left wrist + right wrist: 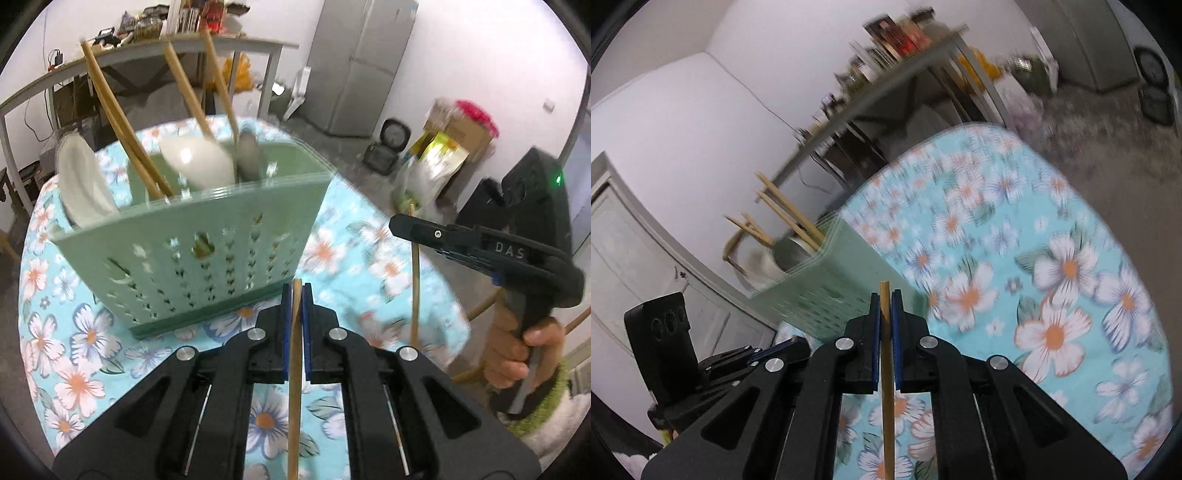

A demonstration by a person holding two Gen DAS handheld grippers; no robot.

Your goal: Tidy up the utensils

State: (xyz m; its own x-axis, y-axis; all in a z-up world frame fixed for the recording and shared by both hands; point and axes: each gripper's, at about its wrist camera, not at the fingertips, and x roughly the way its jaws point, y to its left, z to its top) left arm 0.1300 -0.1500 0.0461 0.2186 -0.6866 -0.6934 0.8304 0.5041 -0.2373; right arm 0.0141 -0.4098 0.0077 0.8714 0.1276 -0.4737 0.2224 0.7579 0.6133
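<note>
Left gripper (pixel 296 291): pads closed on a wooden chopstick (pixel 294 369); stick upright between the blue pads, tip just above them, shaft running down out of the lower edge.
Right gripper (pixel 885 299): pads closed on a second chopstick (pixel 886 387), held the same way, tip just above the pads.
Left view only: right gripper (pixel 406 225) seen side-on to the right, its chopstick (pixel 415 288) hanging below the jaws; hand (pixel 513 347) on its grip, green cuff at the wrist.
Right view only: body of the left gripper at lower left; a white door behind it.
Green caddy (pixel 207 240): directly ahead of the left gripper, just beyond its tip, standing on the floral tablecloth (pixel 85 332); in the right view (pixel 827 284) ahead and left of the pads.
Caddy contents: chopsticks (pixel 114 114) leaning out of the top, white spoons (pixel 195 162), a grey spoon (pixel 249 155); a white spoon bowl (pixel 81 184) at the left end.
Beyond the caddy: cluttered grey shelf table (pixel 147 55) against the wall.
Far right of left gripper: grey refrigerator (pixel 358 62), boxes and bags on the floor.
Image quality: motion blur in both views, stronger in the right.
</note>
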